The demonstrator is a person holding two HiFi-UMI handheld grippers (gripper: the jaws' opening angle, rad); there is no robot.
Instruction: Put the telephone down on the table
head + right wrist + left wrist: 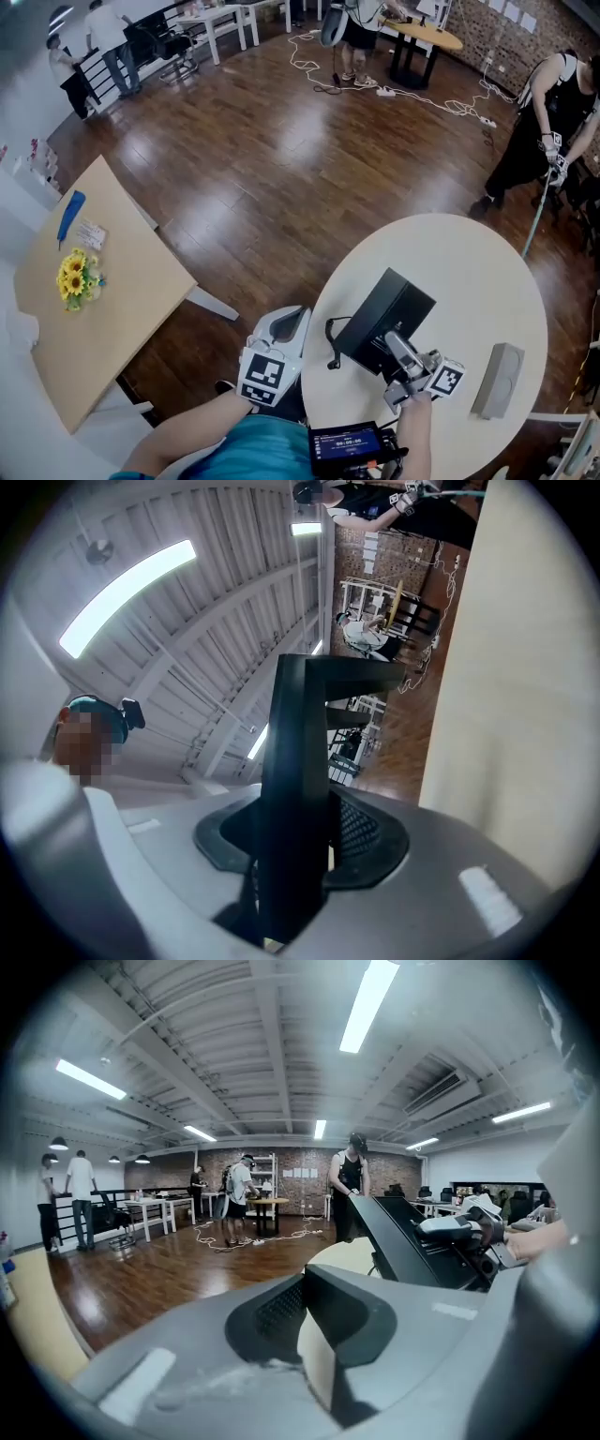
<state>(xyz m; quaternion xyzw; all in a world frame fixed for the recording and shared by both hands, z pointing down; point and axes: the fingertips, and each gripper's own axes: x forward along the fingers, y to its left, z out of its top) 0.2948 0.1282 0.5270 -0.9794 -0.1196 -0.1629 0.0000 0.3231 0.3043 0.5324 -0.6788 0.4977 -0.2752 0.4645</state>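
Gripping telephone [386, 307] w/ R tongs [396, 351] over table [469, 272].

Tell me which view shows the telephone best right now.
Head view: whole black telephone tilted over the table, clamped by the right hand-held gripper. Left gripper view shows its side; right gripper view only its edge.

Prob. open office/lab: desks [212, 17], floor cables [441, 103].
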